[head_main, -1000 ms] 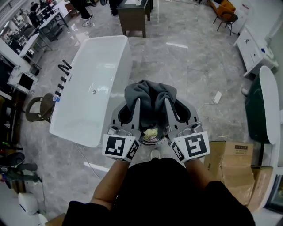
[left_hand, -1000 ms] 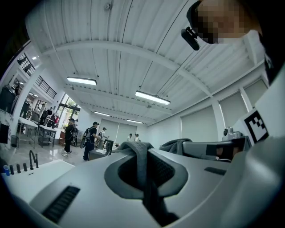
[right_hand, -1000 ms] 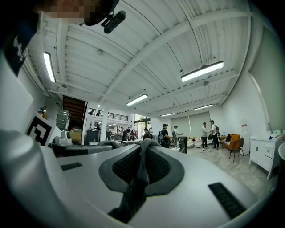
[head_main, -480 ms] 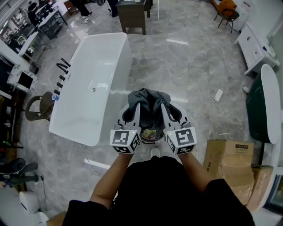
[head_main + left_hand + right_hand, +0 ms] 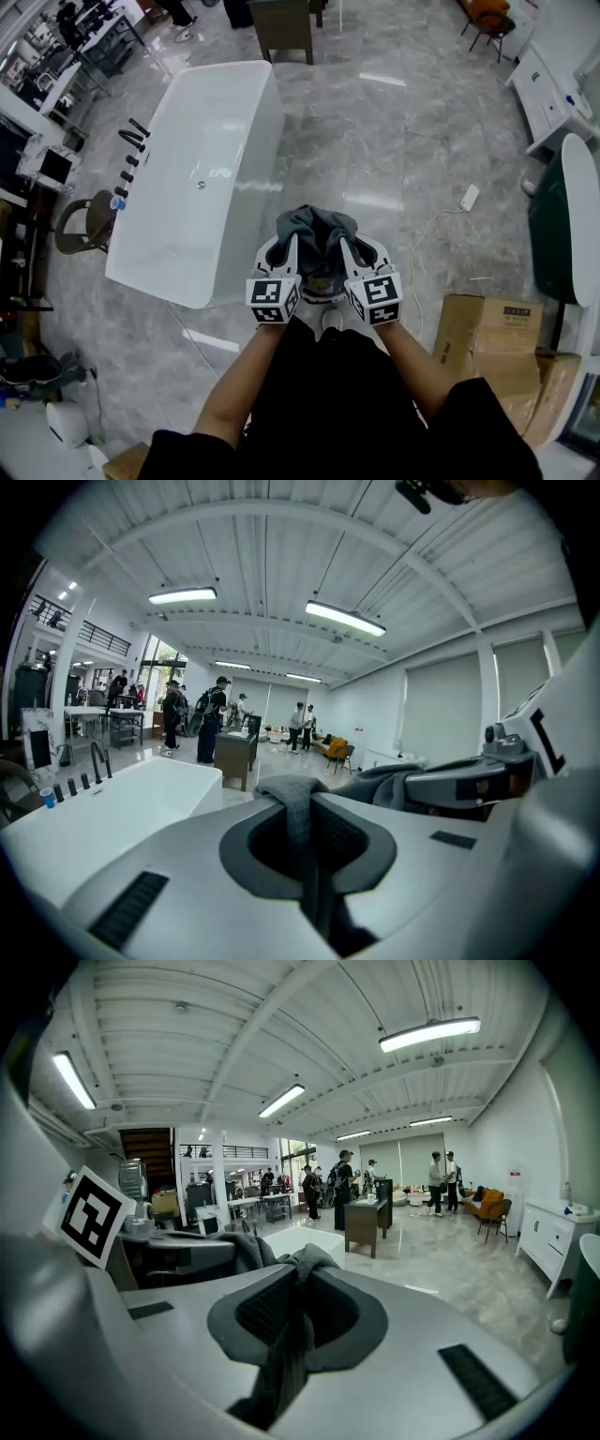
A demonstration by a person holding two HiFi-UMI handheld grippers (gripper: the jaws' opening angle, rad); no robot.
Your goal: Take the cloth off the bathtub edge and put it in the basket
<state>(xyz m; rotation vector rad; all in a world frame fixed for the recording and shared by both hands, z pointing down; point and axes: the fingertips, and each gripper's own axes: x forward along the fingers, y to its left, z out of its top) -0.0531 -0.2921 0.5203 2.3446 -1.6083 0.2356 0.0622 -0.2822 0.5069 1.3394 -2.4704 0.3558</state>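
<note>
A grey cloth point(image 5: 319, 230) hangs bunched between my two grippers, in front of me and to the right of the white bathtub point(image 5: 202, 178). My left gripper point(image 5: 292, 246) is shut on a fold of the cloth point(image 5: 292, 803). My right gripper point(image 5: 342, 246) is shut on another fold of the cloth point(image 5: 298, 1283). The grippers stand close side by side, jaws pointing away from me. Under the cloth, between them, a small round container with something yellowish point(image 5: 322, 281) peeks out; I cannot tell whether it is the basket.
Black taps point(image 5: 131, 150) line the tub's left rim. A white power strip point(image 5: 466, 198) with its cord lies on the marble floor. Cardboard boxes point(image 5: 487, 337) stand at my right, and a dark cabinet point(image 5: 284, 23) beyond the tub. Several people point(image 5: 216, 719) stand far back.
Both grippers have drawn closer together and toward my body, carrying the cloth with them. The cloth looks smaller and lower in the head view.
</note>
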